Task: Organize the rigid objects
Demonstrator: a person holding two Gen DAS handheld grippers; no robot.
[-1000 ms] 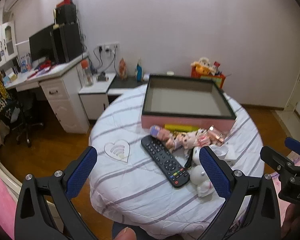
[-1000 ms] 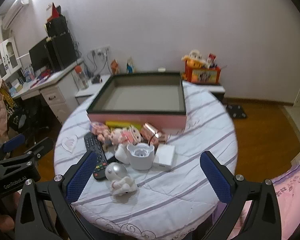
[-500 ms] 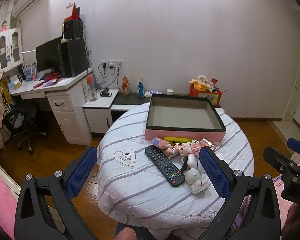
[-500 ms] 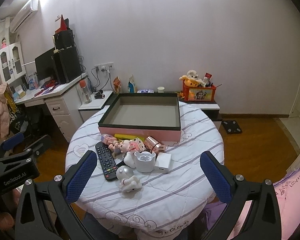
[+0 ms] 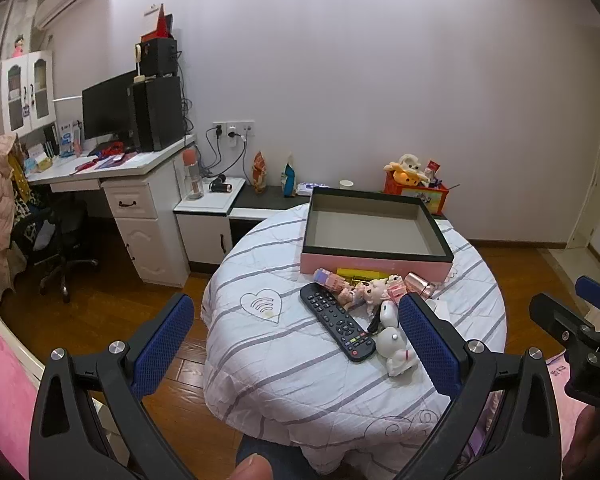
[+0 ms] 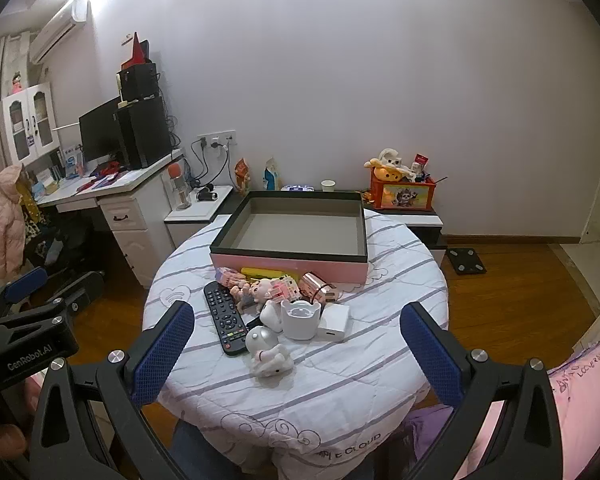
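I hold my left tongs and my right tongs up in the air, well back from the round desk. Both are spread wide and hold nothing.

The desk has a white cloth with grey stripes. On the cloth's near edge I can read "CLOUD", and there is a heart shape sewn on its left side.

At the far side of the desk sits a big pink box with a dark rim. It is open.

The small things lie in a heap just in front of the box. A black remote lies on the left of the heap. Beside it are little pink dolls, a yellow bar touching the box wall, and a shiny pink thing. Nearer to me stand a white cup-shaped toy, a white square block and a white round toy.

In the right view, the side of my left tongs reads "GenRobot.AI". On the pink sheet at the right I see scribbled writing that I cannot read well.
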